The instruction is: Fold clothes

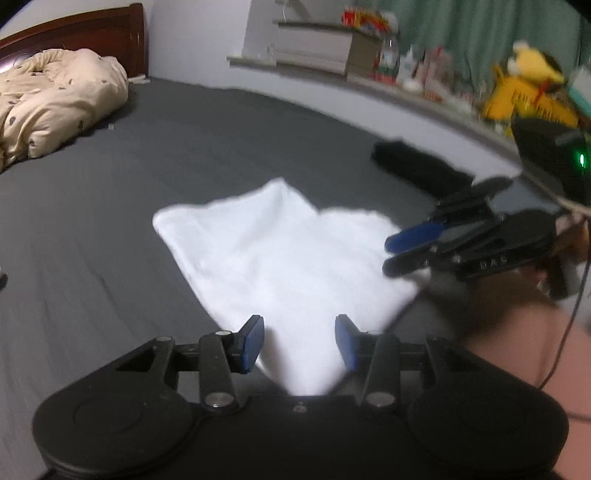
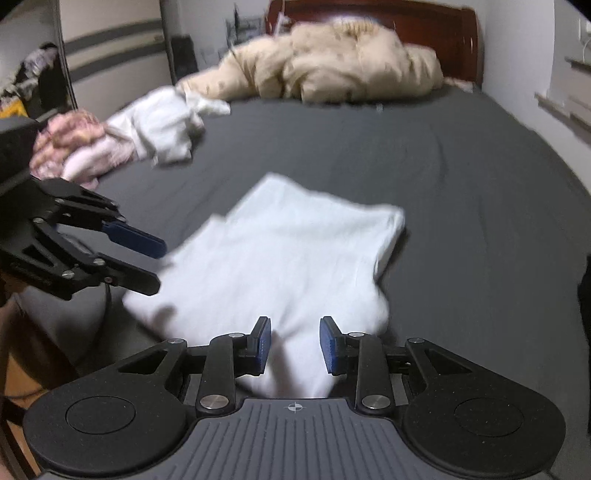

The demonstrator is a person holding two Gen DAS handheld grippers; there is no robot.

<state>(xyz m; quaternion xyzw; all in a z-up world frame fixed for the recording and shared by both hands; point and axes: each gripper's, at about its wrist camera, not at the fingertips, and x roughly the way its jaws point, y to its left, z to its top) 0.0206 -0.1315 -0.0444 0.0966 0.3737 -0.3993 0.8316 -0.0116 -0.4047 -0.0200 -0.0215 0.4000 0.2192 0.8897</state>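
Observation:
A white folded garment lies on the dark grey bed sheet. In the left wrist view my left gripper is open over the garment's near corner, with white cloth showing between its blue pads. My right gripper hovers at the garment's right edge, jaws apart. In the right wrist view the same garment fills the middle. There my right gripper is open above the near end of the cloth. My left gripper is open at the garment's left edge.
A beige quilt is bunched against the wooden headboard. A pile of white and pink clothes sits at the bed's left side. A black garment lies near the wall ledge, which holds a yellow plush toy.

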